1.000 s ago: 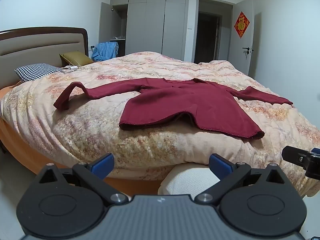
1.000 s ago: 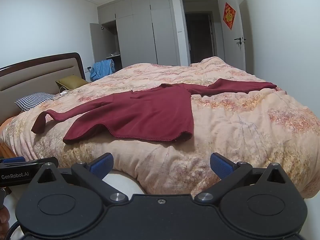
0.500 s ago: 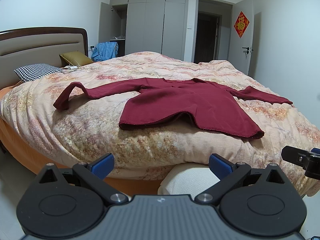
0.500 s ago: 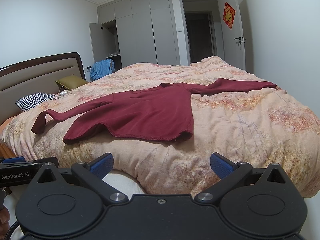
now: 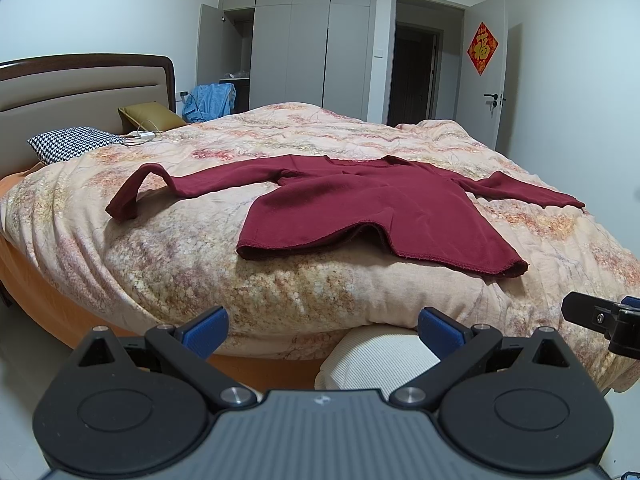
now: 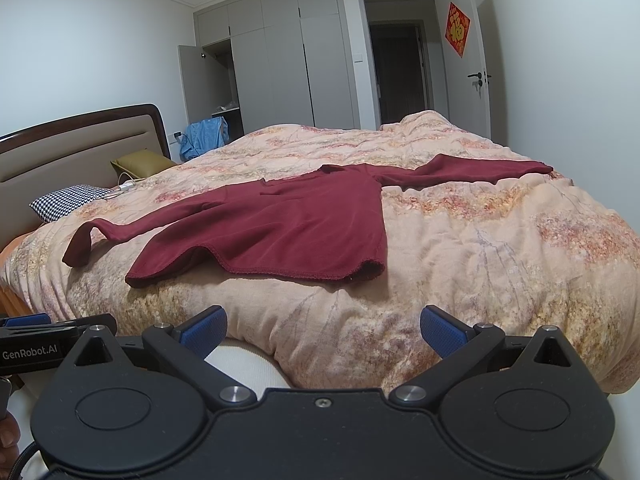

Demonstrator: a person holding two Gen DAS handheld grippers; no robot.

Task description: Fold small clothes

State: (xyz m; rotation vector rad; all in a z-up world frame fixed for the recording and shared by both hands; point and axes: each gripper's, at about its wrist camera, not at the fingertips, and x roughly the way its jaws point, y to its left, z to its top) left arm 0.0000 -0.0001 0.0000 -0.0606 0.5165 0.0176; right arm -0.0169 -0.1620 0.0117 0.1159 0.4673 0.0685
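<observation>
Two hand-held grippers hovering at near edge of bed (image 5: 132, 280), both well apart from cloth. Left hand-held gripper (image 5: 322, 330) holding blue pads (image 5: 206, 326) spread wide, gripping nothing. Right hand-held gripper (image 6: 323, 330) likewise gaping, pinching nothing. Dark red long-sleeved top (image 5: 372, 208) lying flat on floral quilt (image 5: 312, 128), sleeves stretching out left and right, left cuff curling up, hem facing near edge and buckling slightly. Checked pillow (image 5: 72, 142) and olive pillow (image 5: 150, 114) resting far left by headboard (image 5: 80, 88). White ribbed fabric (image 5: 376, 364) showing below quilt edge, between pads.
</observation>
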